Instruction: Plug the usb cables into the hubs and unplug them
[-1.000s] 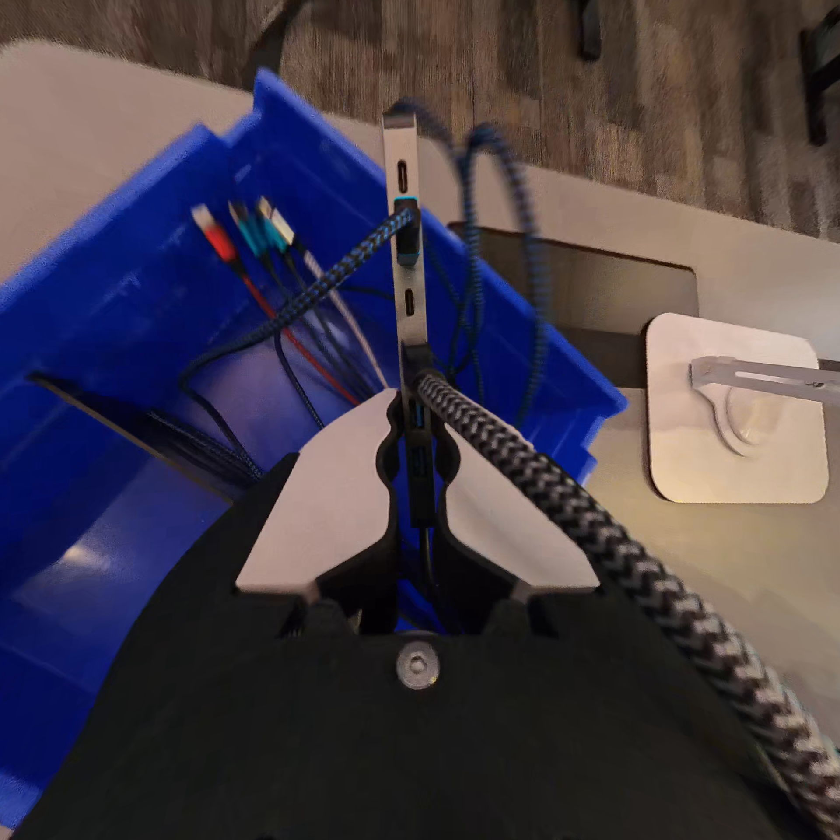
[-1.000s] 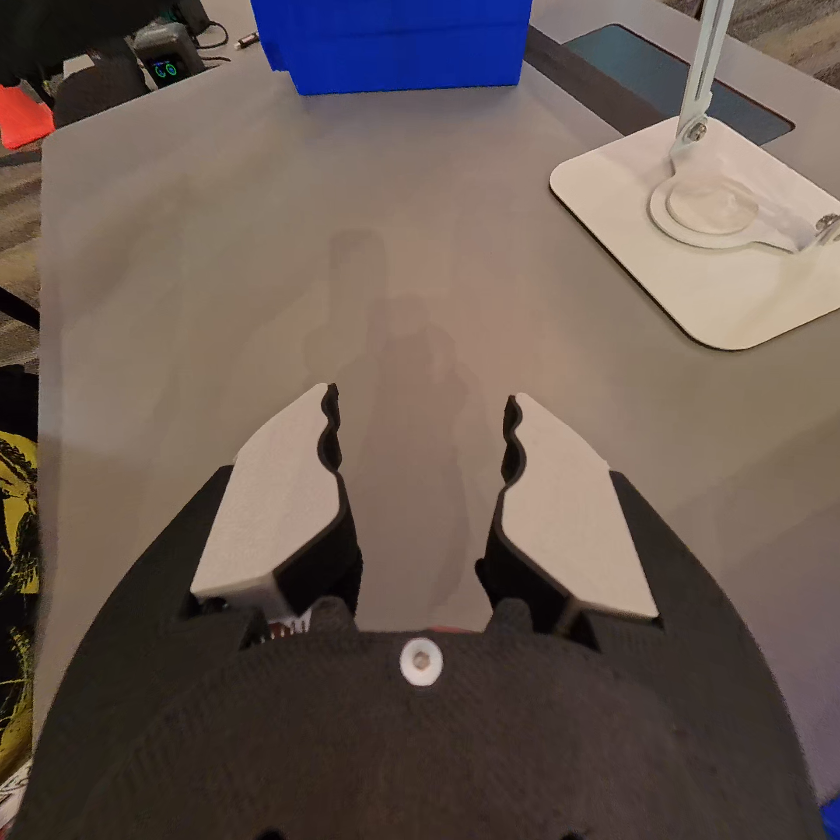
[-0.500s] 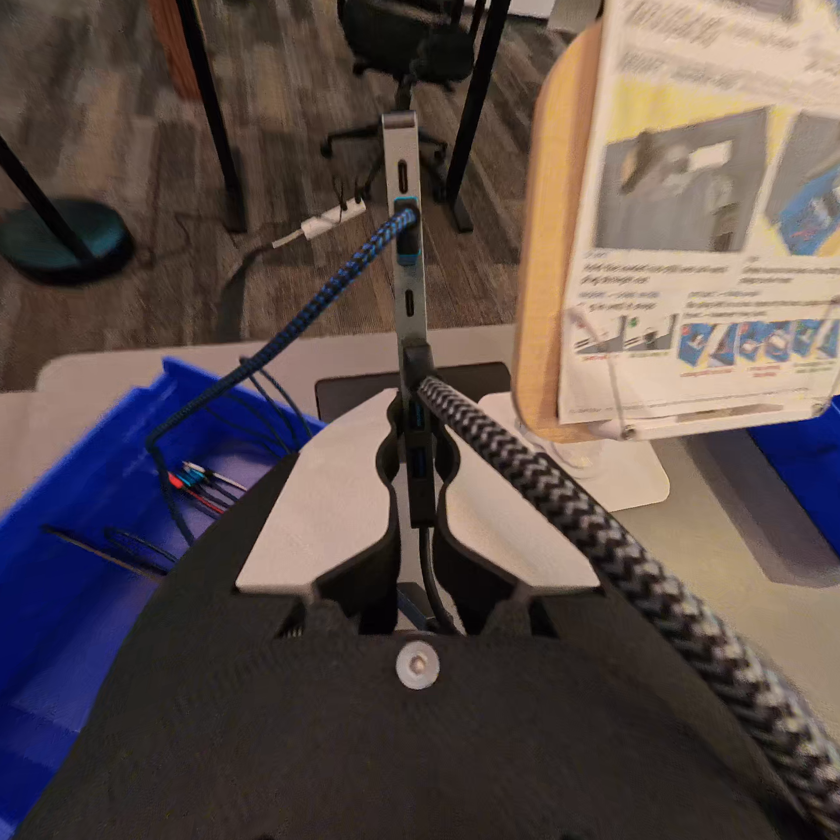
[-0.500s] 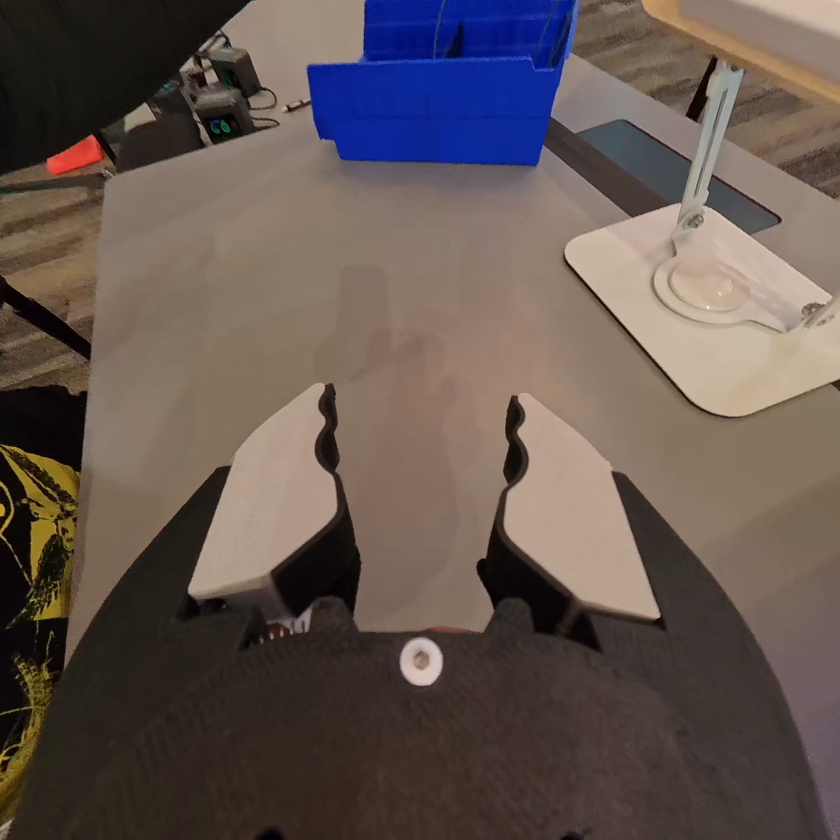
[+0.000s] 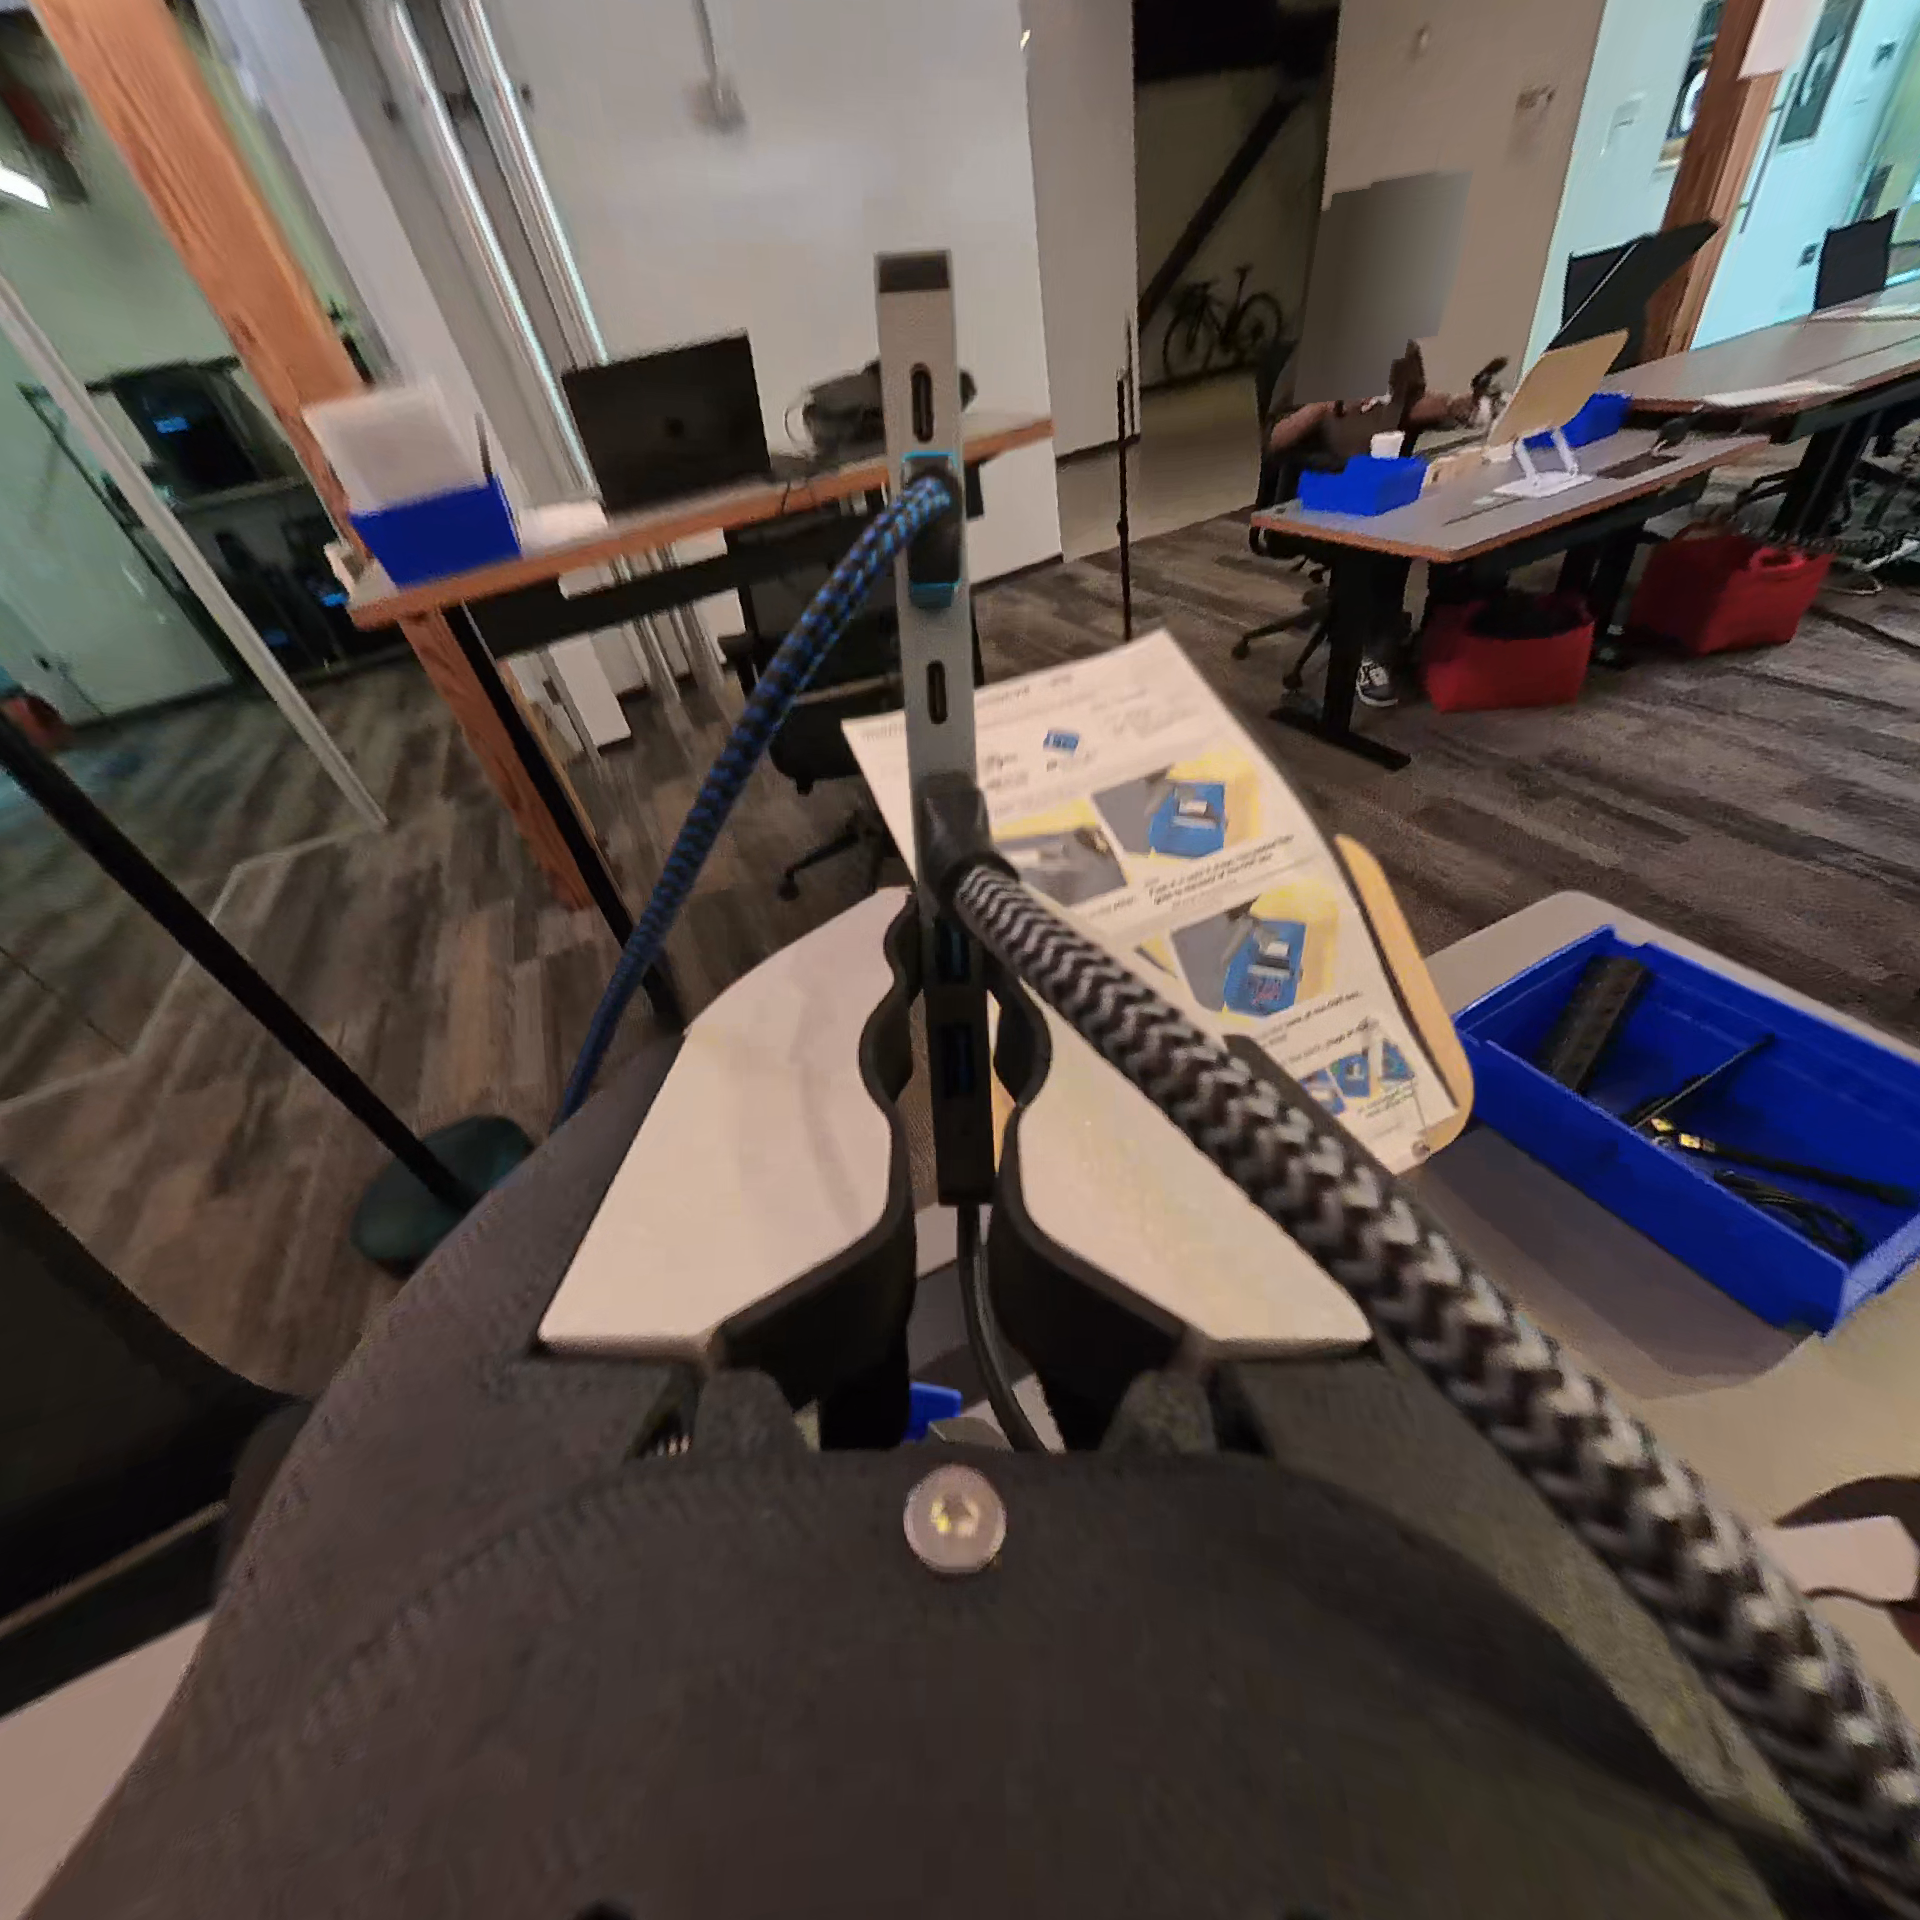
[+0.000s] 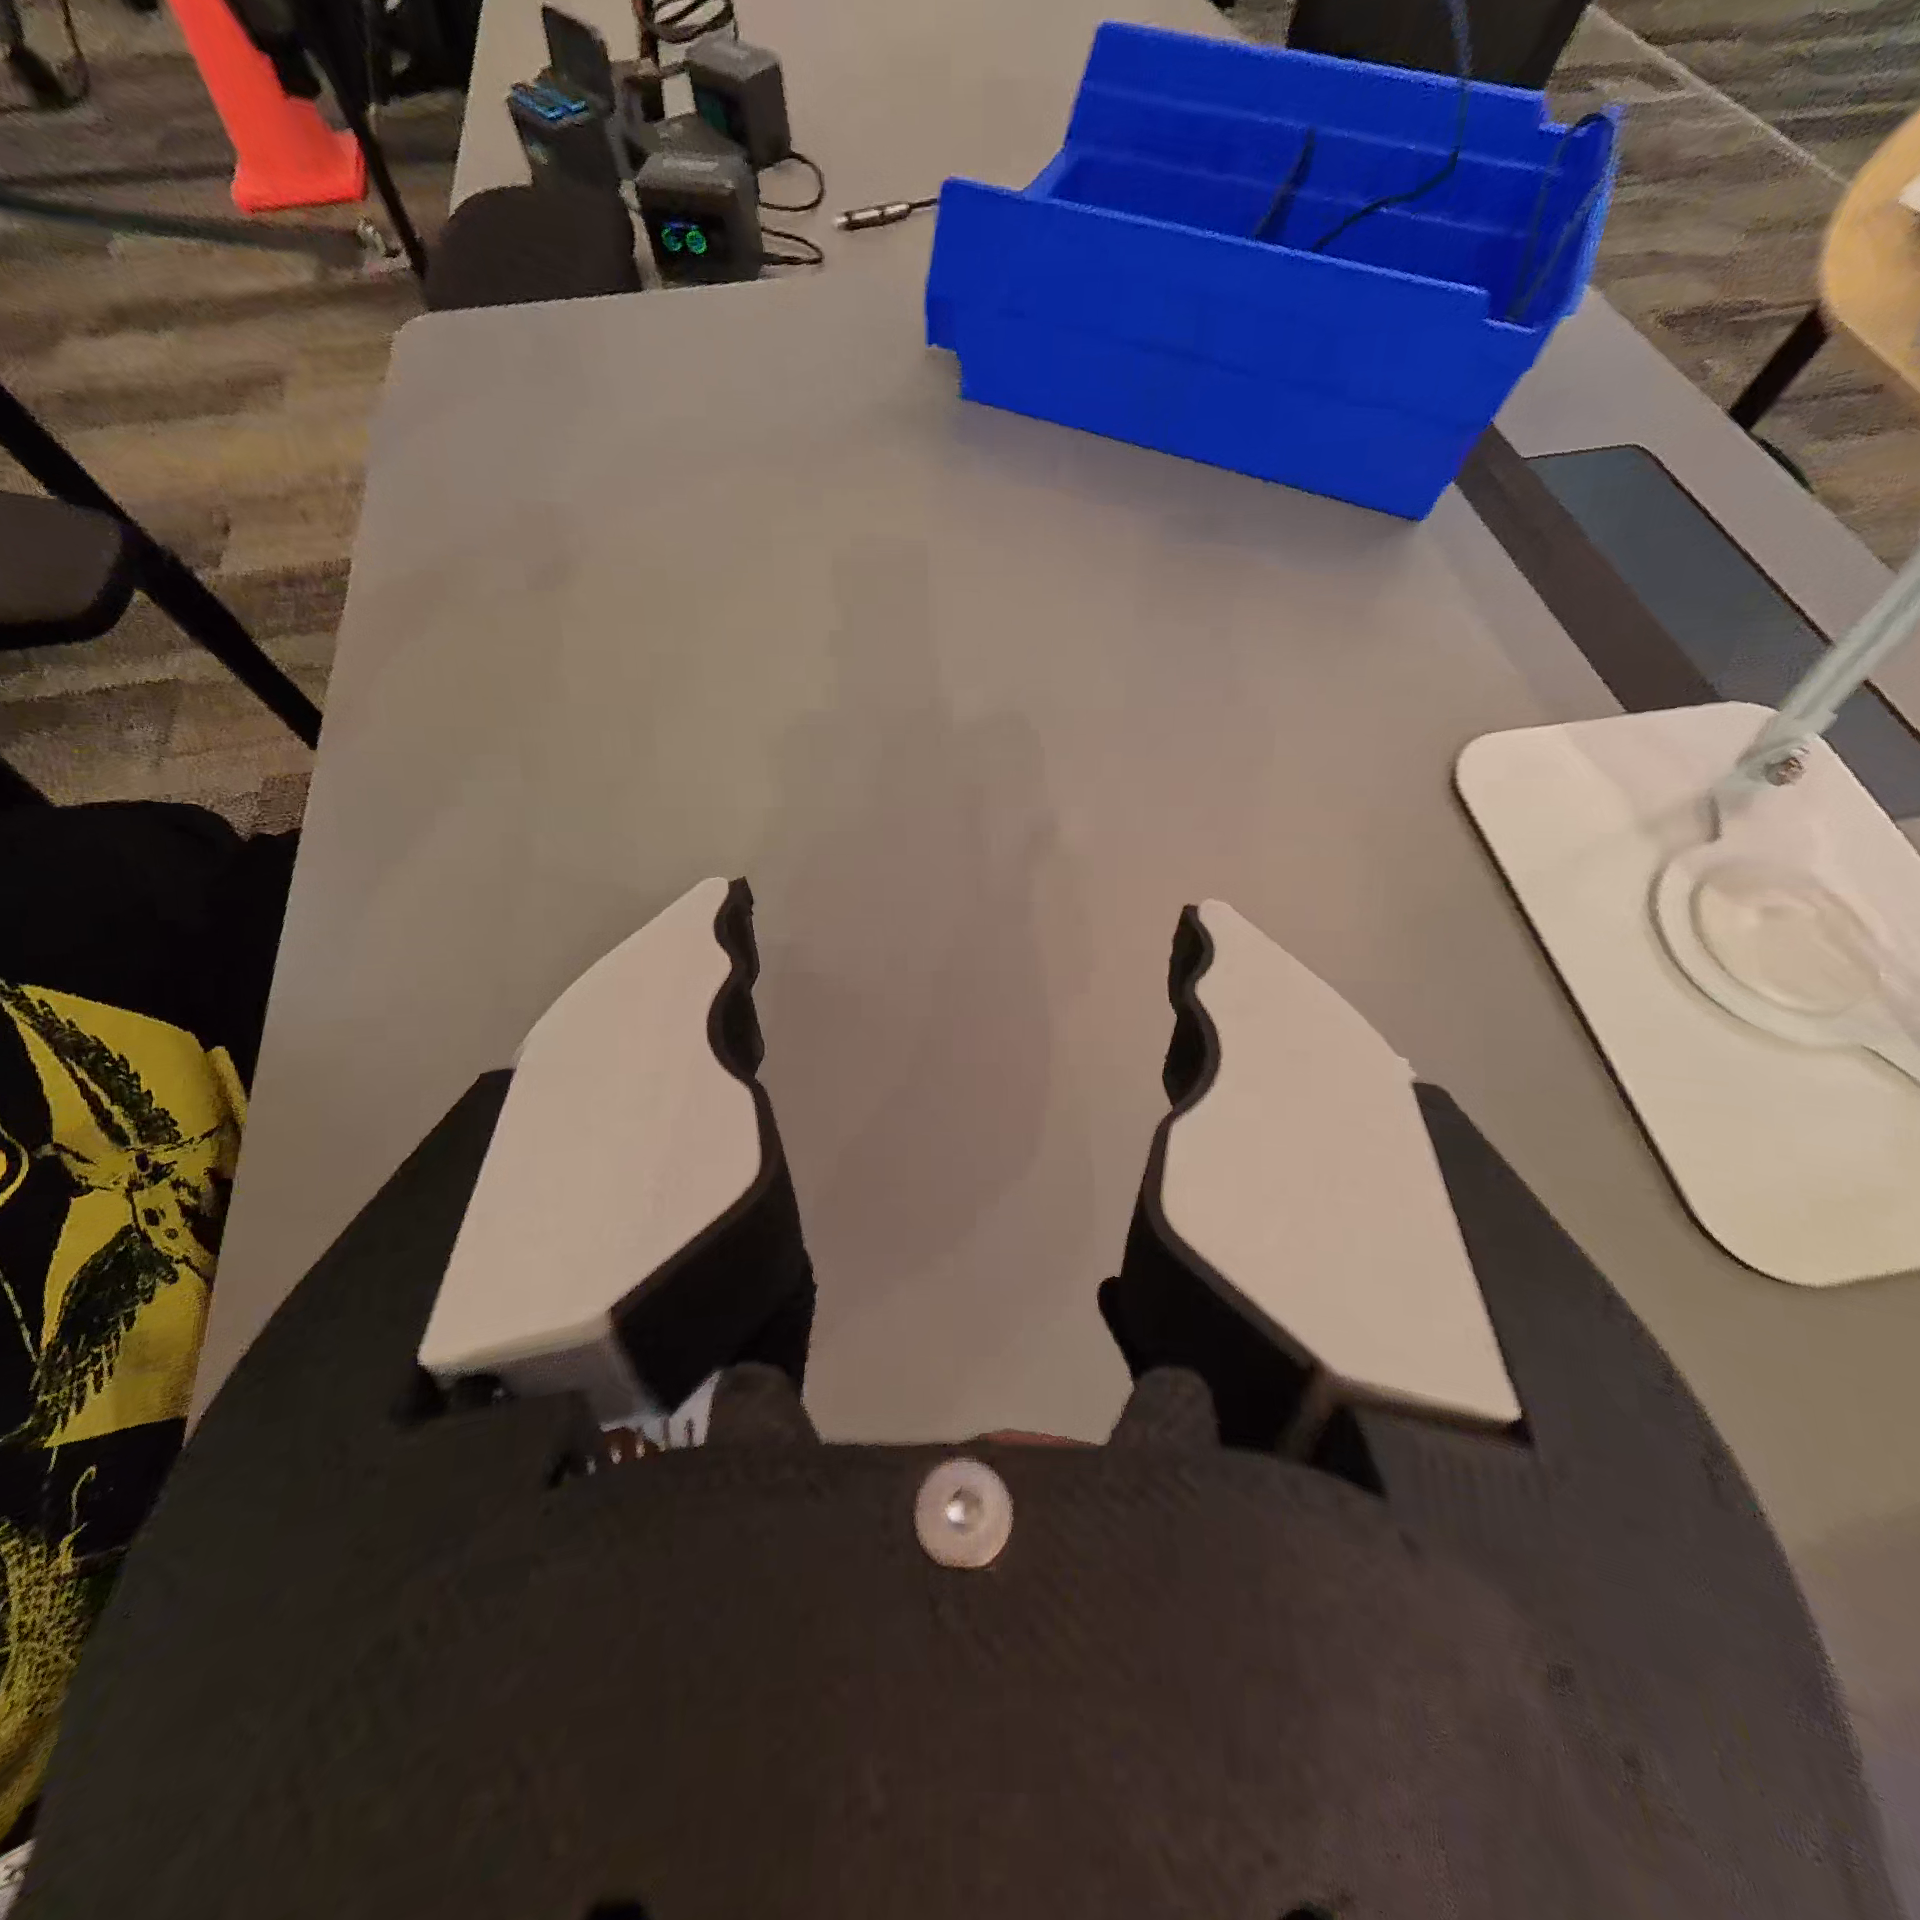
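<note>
Item: slim grey metal hub (image 5: 928, 623), clamped edge-on between the two pads of the left gripper (image 5: 951, 997); long axis running straight out from the fingers, raised above the table. Attached: blue-and-black braided cable (image 5: 748, 748) seated in a mid port, trailing off left and down; thick black-and-white woven cable (image 5: 1247, 1122) plugged nearer the fingers, running back past the right finger. Right gripper (image 6: 966, 935): fingers well apart, nothing between them, hovering over the bare grey table (image 6: 727, 582); likely the one to pull a plug, so it must travel to the hub. Blue plastic bin (image 6: 1226, 301), ribbed, beyond it.
</note>
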